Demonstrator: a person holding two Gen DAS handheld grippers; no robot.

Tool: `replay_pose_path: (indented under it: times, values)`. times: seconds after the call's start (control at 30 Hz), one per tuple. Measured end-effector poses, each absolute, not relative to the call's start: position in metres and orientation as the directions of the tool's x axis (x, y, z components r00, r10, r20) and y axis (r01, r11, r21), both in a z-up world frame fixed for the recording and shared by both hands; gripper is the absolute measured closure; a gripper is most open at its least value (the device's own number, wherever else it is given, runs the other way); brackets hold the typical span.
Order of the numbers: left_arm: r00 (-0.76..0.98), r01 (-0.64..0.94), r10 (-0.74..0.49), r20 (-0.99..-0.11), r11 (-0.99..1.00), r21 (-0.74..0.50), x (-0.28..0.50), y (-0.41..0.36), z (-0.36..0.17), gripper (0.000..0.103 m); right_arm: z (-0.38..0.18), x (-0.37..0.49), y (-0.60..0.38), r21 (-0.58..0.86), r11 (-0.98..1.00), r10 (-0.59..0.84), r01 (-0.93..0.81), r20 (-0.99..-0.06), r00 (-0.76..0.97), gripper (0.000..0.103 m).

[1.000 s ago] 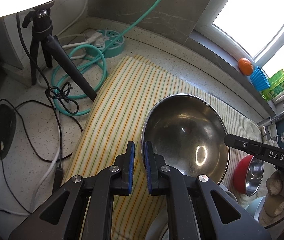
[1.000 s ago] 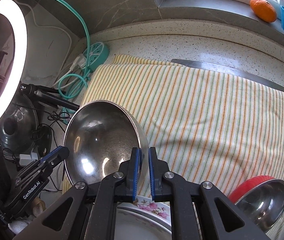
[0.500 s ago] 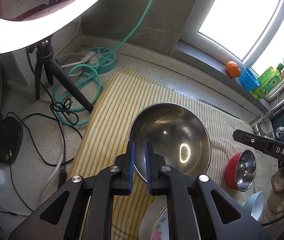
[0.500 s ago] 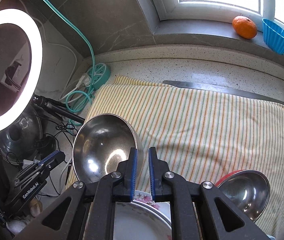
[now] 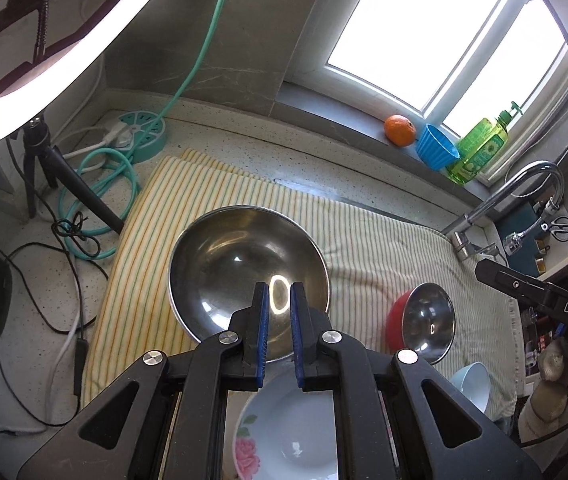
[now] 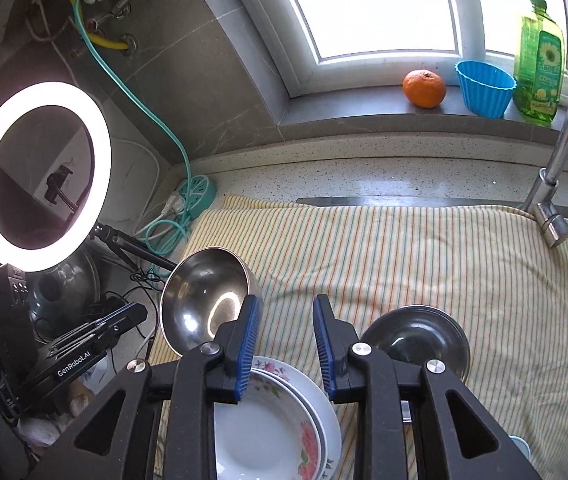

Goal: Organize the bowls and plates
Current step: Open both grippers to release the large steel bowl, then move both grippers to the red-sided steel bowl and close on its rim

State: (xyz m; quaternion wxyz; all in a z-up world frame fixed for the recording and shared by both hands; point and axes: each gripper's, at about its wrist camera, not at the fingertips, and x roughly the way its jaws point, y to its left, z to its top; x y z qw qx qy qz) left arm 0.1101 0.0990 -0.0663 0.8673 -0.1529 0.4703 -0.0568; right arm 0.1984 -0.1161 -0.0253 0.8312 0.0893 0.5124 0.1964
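A large steel bowl (image 5: 244, 272) (image 6: 204, 304) rests on the striped towel (image 5: 364, 232) (image 6: 404, 260). My left gripper (image 5: 280, 320) hovers above the bowl's near rim, shut, with nothing between its blue pads. My right gripper (image 6: 287, 344) is to the right of that bowl, above the towel and the stacked flowered plates (image 6: 276, 420) (image 5: 284, 440). Its jaws are opening and hold nothing. A smaller steel bowl with a red outside (image 5: 424, 320) (image 6: 416, 340) lies on the towel to the right. A pale blue bowl (image 5: 470, 384) sits near the front right.
A lit ring light (image 6: 40, 176) on a tripod (image 5: 44, 168), cables and a teal power strip (image 5: 140, 136) crowd the left of the counter. A faucet (image 6: 564, 140) stands at the right. An orange (image 6: 424, 88), a blue cup (image 6: 484, 88) and a green soap bottle (image 6: 538, 64) line the sill.
Both grippers have risen and drawn back from the large steel bowl, which now looks smaller and farther. The right jaws have spread apart; the left stay together.
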Motion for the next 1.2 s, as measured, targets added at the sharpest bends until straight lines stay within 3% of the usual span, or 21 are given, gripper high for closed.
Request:
replay_pose_path:
  times: [0.67,1.2]
  values:
    - [0.394,0.167,-0.397,-0.829,0.918,-0.360,0.127,-0.014,-0.100,0.094,-0.079,0.184,-0.221,0.331,0.943,0.296,0.023,-0.871,0.391,0.078]
    - [0.305,0.208,-0.398,-0.865,0.915,-0.347,0.145,-0.053,-0.128,0.094,-0.118,0.194,-0.235,0.294,0.955,0.272,0.028,-0.911,0.310,0.079]
